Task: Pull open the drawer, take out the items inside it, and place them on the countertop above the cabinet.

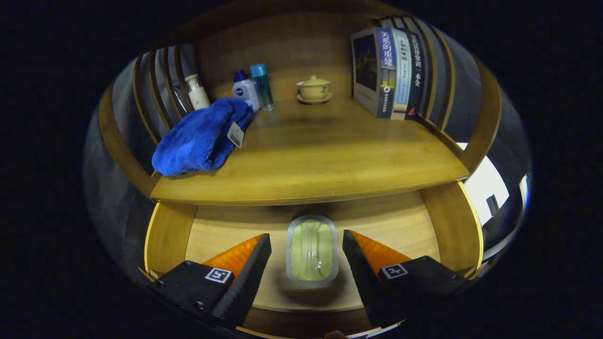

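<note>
Claw: the gripper [306, 242] sits at the bottom centre of the frame, released, its two fingers spread wide and touching nothing.
Item in drawer: a pale green soap bar [311, 250] in a clear wrapper lies flat between the fingers, apart from both.
Drawer: the wooden drawer [221, 226] is pulled open across the lower half of the frame, with the soap bar on its floor.
Countertop: the wooden countertop [320, 160] spans the middle of the frame, just above the drawer.
Left of countertop: a crumpled blue towel [200, 139] bears a small tag; behind it stand a pump bottle [197, 92], a white bottle [245, 89] and a clear blue bottle [262, 86].
Back centre: a lidded cup [314, 88] rests on a saucer.
Upper right: several books [388, 70] stand upright against the slatted side.
</note>
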Demonstrator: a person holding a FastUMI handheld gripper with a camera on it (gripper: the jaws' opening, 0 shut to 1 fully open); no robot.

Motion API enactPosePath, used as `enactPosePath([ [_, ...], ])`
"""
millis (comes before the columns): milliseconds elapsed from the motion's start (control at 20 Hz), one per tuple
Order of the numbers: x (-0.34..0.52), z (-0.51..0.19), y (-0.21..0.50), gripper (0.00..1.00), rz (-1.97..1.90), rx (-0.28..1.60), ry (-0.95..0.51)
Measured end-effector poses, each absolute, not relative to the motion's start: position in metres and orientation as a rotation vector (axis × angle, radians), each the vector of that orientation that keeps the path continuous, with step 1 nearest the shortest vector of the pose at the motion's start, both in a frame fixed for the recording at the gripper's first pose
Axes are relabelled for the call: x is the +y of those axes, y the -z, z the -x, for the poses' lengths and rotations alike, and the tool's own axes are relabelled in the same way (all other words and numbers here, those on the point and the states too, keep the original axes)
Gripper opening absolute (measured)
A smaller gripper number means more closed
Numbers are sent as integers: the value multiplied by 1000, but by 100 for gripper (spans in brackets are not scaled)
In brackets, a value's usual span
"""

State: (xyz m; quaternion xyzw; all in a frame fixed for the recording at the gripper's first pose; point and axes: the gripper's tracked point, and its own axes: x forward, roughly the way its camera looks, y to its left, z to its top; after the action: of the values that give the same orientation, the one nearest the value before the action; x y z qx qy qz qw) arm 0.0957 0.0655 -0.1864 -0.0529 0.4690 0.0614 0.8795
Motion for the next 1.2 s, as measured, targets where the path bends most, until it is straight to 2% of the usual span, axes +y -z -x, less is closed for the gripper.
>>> enactPosePath([
  [200, 55, -101, 202, 99, 180, 1042, -113],
  [450, 58, -92, 225, 74, 125, 1154, -128],
  [500, 59, -89, 230, 71, 127, 1173, -143],
  [600, 58, -84, 236, 72, 132, 1204, -142],
  [800, 58, -82, 233, 31, 92, 1207, -129],
  [900, 58, -80, 223, 30, 89, 1191, -134],
  [1000, 63, -78, 207, 24, 71, 1170, -149],
  [1200, 59, -73, 185, 24, 126, 1132, -168],
])
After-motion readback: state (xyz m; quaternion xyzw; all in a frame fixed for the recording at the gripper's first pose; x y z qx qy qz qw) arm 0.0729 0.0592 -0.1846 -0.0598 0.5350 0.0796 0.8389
